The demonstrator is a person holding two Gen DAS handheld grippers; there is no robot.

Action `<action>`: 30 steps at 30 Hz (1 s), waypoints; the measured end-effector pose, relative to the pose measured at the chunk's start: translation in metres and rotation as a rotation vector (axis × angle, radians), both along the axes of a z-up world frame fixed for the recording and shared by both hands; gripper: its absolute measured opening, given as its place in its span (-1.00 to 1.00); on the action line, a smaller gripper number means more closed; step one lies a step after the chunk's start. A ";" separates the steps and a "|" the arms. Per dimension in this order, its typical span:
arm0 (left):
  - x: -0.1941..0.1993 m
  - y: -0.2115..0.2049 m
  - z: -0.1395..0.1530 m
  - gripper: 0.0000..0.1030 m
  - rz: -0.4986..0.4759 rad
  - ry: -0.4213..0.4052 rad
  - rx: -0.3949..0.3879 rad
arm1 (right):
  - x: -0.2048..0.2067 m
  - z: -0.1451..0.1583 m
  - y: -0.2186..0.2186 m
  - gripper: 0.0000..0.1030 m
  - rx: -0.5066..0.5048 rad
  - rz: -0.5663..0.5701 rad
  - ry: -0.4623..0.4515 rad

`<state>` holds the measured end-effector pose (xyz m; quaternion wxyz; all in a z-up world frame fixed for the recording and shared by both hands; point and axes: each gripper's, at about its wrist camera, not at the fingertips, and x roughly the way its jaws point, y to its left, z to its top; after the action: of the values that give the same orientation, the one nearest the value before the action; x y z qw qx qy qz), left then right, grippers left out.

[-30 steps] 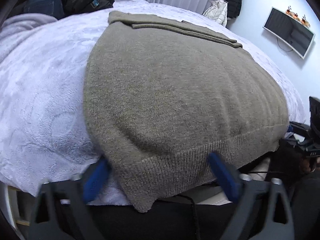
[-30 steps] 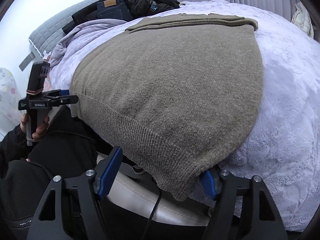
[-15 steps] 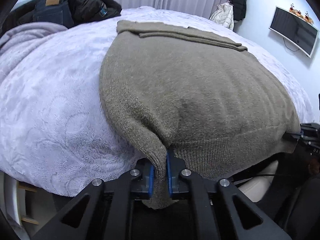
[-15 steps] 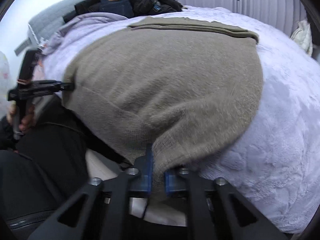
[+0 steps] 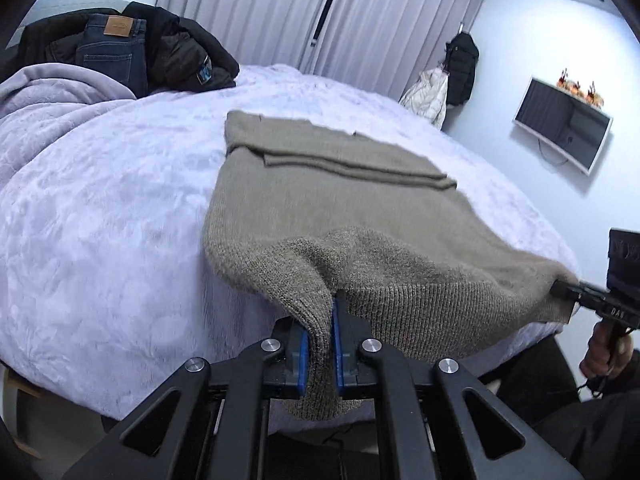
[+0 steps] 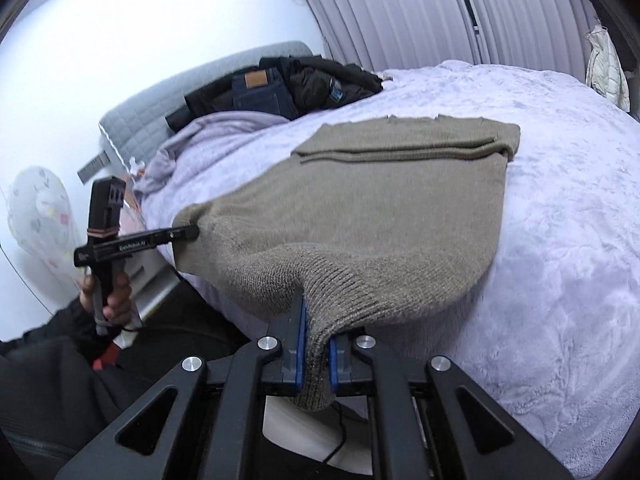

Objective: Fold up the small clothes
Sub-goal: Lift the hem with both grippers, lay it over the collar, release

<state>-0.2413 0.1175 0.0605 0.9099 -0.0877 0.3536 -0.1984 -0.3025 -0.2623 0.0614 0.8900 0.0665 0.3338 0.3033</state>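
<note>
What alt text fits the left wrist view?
The left gripper is shut on the ribbed hem of a taupe knit sweater lying on a lavender bedspread. At right, the right gripper pinches the hem's other corner. Dark clothes are piled behind.

Sweater (image 5: 360, 216): olive-taupe knit, ribbed band at near hem. Blanket (image 5: 100, 240): pale lilac, faint embossed swirl pattern. Gripper pads (image 5: 300, 354): blue, on black arms. Far left: dark blue jeans (image 5: 108, 54) with tan patch, black jacket (image 5: 188, 52). Curtains (image 5: 320, 12): pale grey-lilac, vertical pleats. Headboard (image 6: 140, 120): grey, quilted.
</note>
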 end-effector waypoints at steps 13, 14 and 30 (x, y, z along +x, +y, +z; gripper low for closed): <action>0.076 -0.011 0.054 -0.80 0.029 -0.052 -0.103 | 0.064 0.052 -0.005 -0.82 0.089 -0.049 -0.041; 0.085 -0.013 0.060 -0.80 0.031 -0.052 -0.100 | 0.072 0.056 -0.006 -0.82 0.091 -0.054 -0.045; 0.255 -0.046 0.078 -0.80 0.041 0.026 -0.032 | 0.248 0.076 -0.032 -0.82 0.187 -0.186 0.016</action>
<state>0.0138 0.0710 0.1387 0.9077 -0.1121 0.3602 -0.1840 -0.0542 -0.2947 0.1376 0.9016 0.1822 0.3035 0.2487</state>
